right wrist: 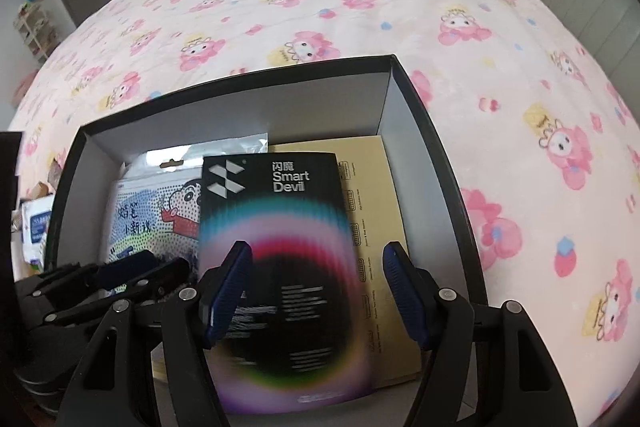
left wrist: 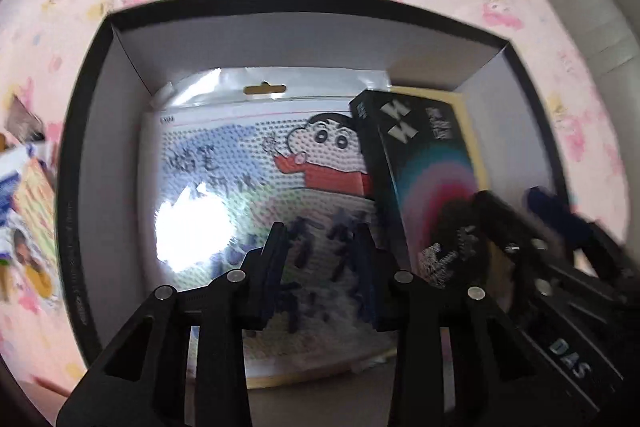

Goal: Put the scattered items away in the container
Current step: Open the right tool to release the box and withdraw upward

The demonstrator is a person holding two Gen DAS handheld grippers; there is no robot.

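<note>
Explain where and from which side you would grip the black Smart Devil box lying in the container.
Grip the Smart Devil box across its two long edges, about mid-length, coming down from above. It is flat, narrow and lies tilted on the cartoon packet and yellow card, so its long sides look free, while the container walls block a sideways approach. The right claw already straddles it.

The right claw points down into a black box with grey inner walls, set on a bed covered in pink cartoon print. Its blue-padded jaws stand apart on either side of a black Smart Devil package, with a clear gap on the right. Beneath lie a tan envelope and a cartoon-printed pouch. The left claw reaches in from the left.
</note>
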